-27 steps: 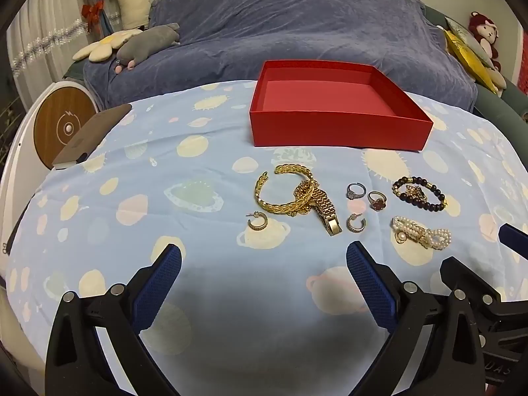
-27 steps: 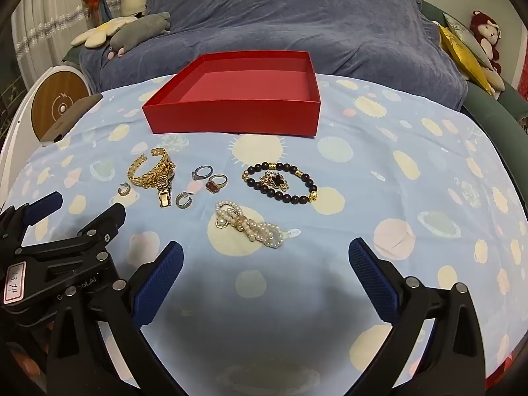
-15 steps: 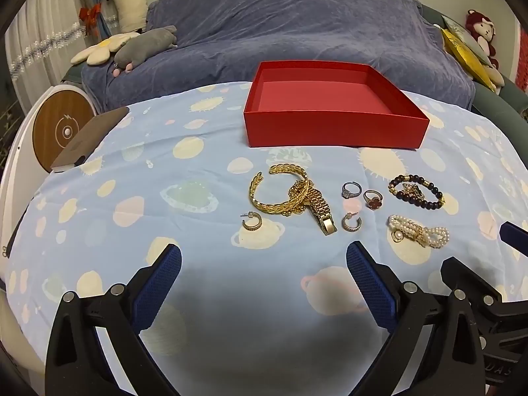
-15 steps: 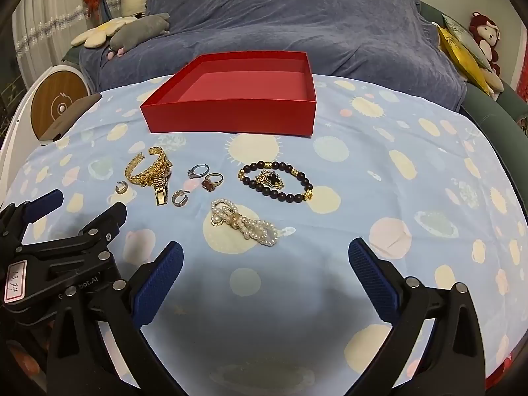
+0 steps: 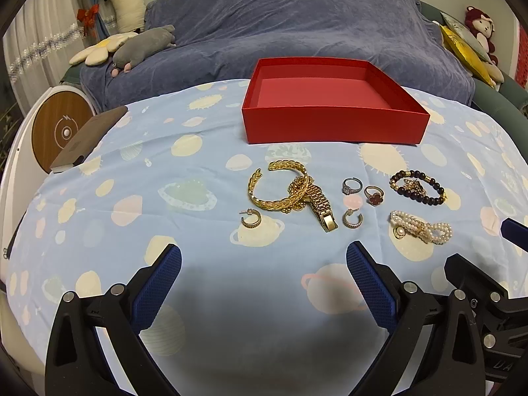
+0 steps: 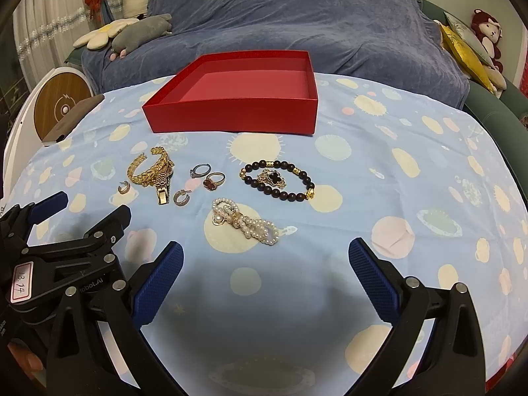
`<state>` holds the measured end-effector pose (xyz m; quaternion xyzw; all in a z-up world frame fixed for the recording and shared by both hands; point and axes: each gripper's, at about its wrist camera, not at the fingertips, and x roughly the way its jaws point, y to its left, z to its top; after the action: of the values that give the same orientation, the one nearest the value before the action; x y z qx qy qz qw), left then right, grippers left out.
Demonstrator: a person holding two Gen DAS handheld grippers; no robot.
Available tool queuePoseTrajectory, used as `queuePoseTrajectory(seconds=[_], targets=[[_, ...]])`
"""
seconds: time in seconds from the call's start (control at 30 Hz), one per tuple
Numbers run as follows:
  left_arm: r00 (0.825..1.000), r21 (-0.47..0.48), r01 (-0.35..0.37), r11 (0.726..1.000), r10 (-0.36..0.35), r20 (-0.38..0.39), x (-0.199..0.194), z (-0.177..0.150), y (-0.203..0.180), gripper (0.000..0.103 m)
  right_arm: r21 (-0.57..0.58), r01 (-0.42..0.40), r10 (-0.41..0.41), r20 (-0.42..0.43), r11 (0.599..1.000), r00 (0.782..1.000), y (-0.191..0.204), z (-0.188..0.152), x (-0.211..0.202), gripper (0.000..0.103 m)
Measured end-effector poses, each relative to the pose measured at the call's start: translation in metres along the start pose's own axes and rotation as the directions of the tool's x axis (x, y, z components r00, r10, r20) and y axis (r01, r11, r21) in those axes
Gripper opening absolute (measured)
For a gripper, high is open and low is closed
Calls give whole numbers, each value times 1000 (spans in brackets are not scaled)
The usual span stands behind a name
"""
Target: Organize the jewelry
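An empty red box [image 5: 333,125] [image 6: 231,117] sits on the blue patterned cloth. In front of it lie gold bracelets tangled with a gold watch band [image 5: 290,191] [image 6: 153,173], two gold hoop earrings [image 5: 251,219] [image 5: 352,218], a silver ring [image 5: 350,186], a red-stone ring [image 5: 374,195], a dark bead bracelet [image 5: 416,188] [image 6: 277,180] and a pearl bracelet [image 5: 420,229] [image 6: 246,221]. My left gripper [image 5: 264,277] hangs open just short of the earrings. My right gripper [image 6: 265,277] is open too, just short of the pearl bracelet. Nothing is between either pair of fingers.
A sofa under a blue-grey cover [image 5: 297,26] rises behind the table, with plush toys [image 5: 142,46] at both ends. A round wooden-faced device [image 5: 61,128] and a brown flat object [image 5: 89,138] sit at the left edge. The right half of the cloth [image 6: 429,181] holds nothing.
Both views have drifted slightly: the box and jewelry sit a little lower and further left in frame. Both grippers stay open and nothing has been touched.
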<state>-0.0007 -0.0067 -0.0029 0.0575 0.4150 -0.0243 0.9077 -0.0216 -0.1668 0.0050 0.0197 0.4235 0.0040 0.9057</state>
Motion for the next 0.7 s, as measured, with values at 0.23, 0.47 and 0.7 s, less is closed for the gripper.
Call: queuePoseTrajectory(seconds=[0.23, 0.47, 0.7], targets=[[1000, 1, 1, 1000, -1, -2, 0, 0, 0, 98, -2, -3, 3, 1, 1000, 1000, 1, -1, 1, 98], [1000, 1, 2, 1000, -2, -5, 1, -1, 1, 98, -4, -4, 4, 0, 1000, 1000, 1, -1, 2, 98], [1000, 0, 0, 1000, 0, -5, 2, -2, 1, 98, -9, -3, 3, 2, 1000, 1000, 3, -2, 3, 98]])
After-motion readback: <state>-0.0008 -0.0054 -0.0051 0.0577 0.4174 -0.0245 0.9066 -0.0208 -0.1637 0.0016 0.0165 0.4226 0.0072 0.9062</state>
